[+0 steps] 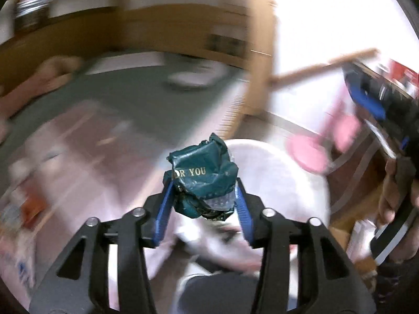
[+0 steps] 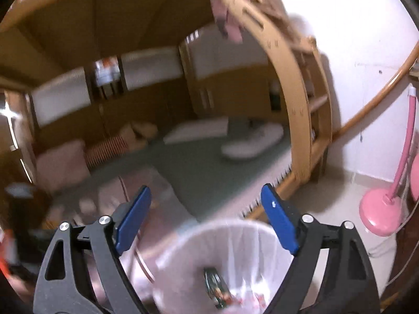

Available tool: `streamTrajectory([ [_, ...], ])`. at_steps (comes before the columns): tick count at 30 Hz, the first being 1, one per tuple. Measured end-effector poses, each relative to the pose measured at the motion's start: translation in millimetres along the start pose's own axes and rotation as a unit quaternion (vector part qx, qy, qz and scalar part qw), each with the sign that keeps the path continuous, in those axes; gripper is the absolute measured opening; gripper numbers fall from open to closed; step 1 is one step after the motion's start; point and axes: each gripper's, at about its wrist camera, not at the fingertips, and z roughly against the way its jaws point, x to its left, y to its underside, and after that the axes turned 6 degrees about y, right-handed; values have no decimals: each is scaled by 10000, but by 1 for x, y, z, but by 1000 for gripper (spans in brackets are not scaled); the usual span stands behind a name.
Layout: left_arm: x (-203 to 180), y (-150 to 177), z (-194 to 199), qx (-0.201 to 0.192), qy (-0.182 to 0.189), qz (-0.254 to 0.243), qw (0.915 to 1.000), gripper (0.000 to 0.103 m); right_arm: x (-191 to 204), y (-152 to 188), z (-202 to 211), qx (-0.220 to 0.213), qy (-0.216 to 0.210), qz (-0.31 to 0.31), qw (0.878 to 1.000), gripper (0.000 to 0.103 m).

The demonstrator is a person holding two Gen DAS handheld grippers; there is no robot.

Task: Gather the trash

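A crumpled teal wrapper point(image 1: 201, 172) with gold lettering sits between the blue pads of my left gripper point(image 1: 203, 183), which is shut on it. It hangs over the near rim of a white-lined trash bin point(image 1: 277, 172). In the right wrist view my right gripper point(image 2: 207, 191) is open with nothing between its fingers, just above the same bin point(image 2: 248, 251). A dark wrapper point(image 2: 214, 285) lies inside the bin. A hand point(image 1: 392, 198) holding the right gripper's body shows at the right edge of the left wrist view.
A pink stand with a round base point(image 2: 377, 209) is on the floor right of the bin. Behind is a bed with a green sheet point(image 2: 209, 172) inside a curved wooden frame point(image 2: 298, 110). Pink bedding point(image 1: 78, 157) lies left of the bin.
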Motion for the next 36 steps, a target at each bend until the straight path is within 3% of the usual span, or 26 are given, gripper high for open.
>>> streamTrajectory([
  [3, -22, -16, -26, 134, 203, -267, 9993, 96, 8, -14, 7, -223, -139, 115, 9996, 87],
  [6, -10, -18, -27, 56, -217, -242, 9995, 97, 19, -17, -2, -174, -332, 299, 9988, 88],
  [10, 40, 4, 8, 21, -786, 356, 9963, 97, 53, 1, -6, 127, -657, 654, 9956, 88],
  [13, 95, 33, 57, -136, -1674, 832, 9823, 98, 102, 23, -28, 517, -1087, 1031, 9874, 88],
  [15, 136, 61, 100, -314, -2222, 1338, 9653, 98, 143, 38, -39, 713, -1422, 1345, 9781, 88],
  [17, 172, 88, 140, -493, -2795, 1859, 9407, 99, 190, 54, -49, 877, -1772, 1682, 9657, 88],
  [18, 187, 103, 160, -581, -3077, 2106, 9261, 99, 223, 65, -56, 1000, -2097, 1855, 9548, 88],
  [23, 235, 170, 246, -1249, -3987, 3035, 8564, 100, 318, 91, -63, 1293, -2887, 2106, 9250, 88],
  [26, 245, 197, 256, -1305, -4425, 3019, 8343, 100, 353, 106, -66, 1188, -2950, 2266, 9206, 88],
  [29, 269, 210, 245, -748, -4388, 3249, 8344, 100, 357, 133, -68, 1040, -2749, 2407, 9250, 88],
  [32, 266, 206, 249, -999, -4027, 3152, 8535, 100, 352, 143, -83, 1452, -2757, 2400, 9194, 88],
  [36, 249, 203, 243, -1034, -4111, 2863, 8593, 100, 345, 141, -79, 1228, -2676, 2423, 9244, 88],
])
